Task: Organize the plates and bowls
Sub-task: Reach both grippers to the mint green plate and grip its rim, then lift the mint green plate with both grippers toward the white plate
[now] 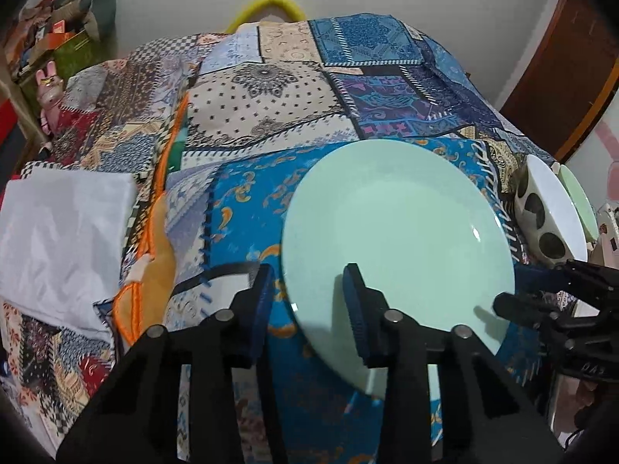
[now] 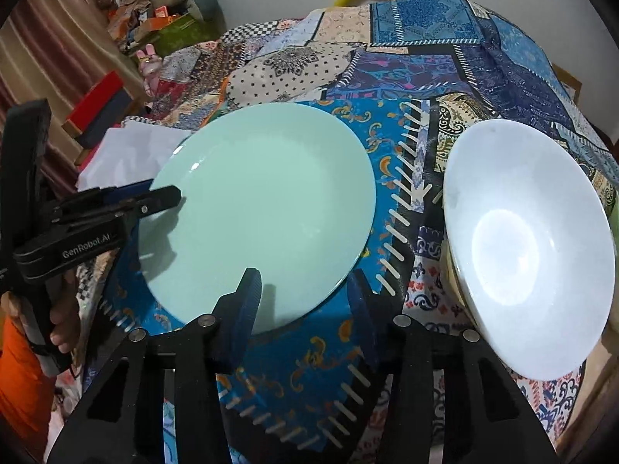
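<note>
A mint green plate [image 1: 398, 232] lies flat on the patchwork cloth; it also shows in the right wrist view [image 2: 263, 208]. A white bowl [image 2: 530, 239] with dark spots on its outer wall [image 1: 541, 212] stands to the plate's right. Behind the bowl a second green plate edge [image 1: 580, 197] peeks out. My left gripper [image 1: 309, 294] is open, its fingers straddling the plate's near left rim. My right gripper [image 2: 305, 301] is open, its fingers straddling the plate's near right rim. Each gripper shows in the other's view, the right gripper in the left wrist view [image 1: 557, 290] and the left gripper in the right wrist view [image 2: 127, 208].
A white folded cloth [image 1: 62, 232] lies at the left on the patchwork-covered table [image 1: 271, 100]. An orange-edged cloth [image 1: 154, 239] sits beside it. Boxes and clutter [image 1: 50, 31] stand at the far left, a yellow hoop [image 1: 271, 4] behind the table.
</note>
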A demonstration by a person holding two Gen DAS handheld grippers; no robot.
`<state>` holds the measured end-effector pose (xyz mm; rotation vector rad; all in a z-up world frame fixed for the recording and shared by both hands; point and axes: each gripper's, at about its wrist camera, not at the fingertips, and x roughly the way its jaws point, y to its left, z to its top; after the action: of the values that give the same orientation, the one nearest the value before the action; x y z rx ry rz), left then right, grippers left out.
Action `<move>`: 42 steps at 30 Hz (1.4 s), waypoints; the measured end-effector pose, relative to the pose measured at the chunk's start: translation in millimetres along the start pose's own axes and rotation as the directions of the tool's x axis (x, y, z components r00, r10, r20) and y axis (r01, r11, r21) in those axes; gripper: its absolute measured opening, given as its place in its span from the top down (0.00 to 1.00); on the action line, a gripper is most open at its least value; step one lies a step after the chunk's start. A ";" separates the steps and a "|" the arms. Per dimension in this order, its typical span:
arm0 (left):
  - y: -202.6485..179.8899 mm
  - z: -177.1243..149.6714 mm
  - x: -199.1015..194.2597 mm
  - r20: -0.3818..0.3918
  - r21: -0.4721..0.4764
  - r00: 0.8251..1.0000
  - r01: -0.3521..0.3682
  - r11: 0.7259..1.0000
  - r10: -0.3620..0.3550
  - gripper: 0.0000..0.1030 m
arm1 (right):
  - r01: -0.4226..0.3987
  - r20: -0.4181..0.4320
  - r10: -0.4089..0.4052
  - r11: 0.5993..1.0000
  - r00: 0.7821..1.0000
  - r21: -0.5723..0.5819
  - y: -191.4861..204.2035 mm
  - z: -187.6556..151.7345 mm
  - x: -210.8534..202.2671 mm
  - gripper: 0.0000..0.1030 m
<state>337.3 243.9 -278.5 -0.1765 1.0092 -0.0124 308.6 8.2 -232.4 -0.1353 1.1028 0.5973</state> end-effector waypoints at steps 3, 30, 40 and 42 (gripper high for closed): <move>-1.5 -0.6 0.0 0.006 0.007 1.000 -0.008 1.000 0.008 0.70 | 0.000 0.005 0.000 1.000 1.000 0.007 -0.7 0.6 -0.3 0.58; -0.7 -97.7 -68.9 -0.097 -0.010 0.995 -0.001 1.000 0.000 0.70 | -0.083 -0.062 0.077 0.992 0.995 -0.098 27.3 -24.6 -5.3 0.66; 9.4 -90.4 -55.5 -0.058 -0.041 0.998 0.030 0.999 -0.032 0.68 | -0.064 -0.074 0.055 0.990 0.996 -0.124 28.0 -10.8 13.8 0.75; 9.4 -91.7 -56.6 -0.047 -0.043 0.998 0.032 0.999 -0.034 0.69 | -0.066 -0.073 0.058 0.990 0.996 -0.123 27.8 -9.7 13.5 0.77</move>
<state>229.1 245.4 -280.0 -0.2322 1.0549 -0.0256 290.8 32.8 -243.5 -0.2321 1.1396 0.7222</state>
